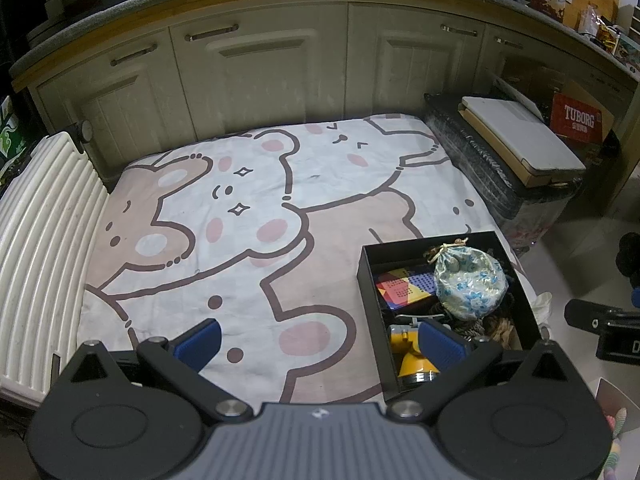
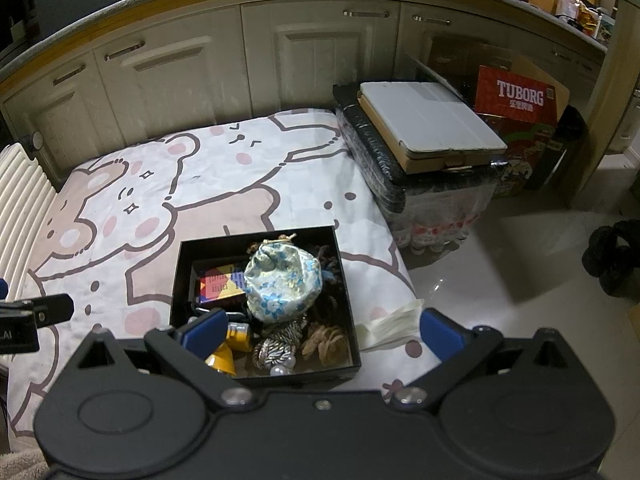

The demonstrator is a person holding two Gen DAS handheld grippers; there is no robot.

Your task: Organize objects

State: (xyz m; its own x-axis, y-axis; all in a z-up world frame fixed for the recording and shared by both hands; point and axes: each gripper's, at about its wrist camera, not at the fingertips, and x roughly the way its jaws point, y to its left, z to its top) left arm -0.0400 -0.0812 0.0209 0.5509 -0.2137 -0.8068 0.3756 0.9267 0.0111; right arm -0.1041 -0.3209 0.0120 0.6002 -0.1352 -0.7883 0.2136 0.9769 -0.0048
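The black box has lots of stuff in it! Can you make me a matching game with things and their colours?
Things:
1. pouch
2. box
3. funnel-shaped thing
4. gripper fingers

Colours:
A. yellow
B. dark blue
C. pale with blue flowers
D. black

Pairs: 1-C, 2-D, 3-A, 4-B
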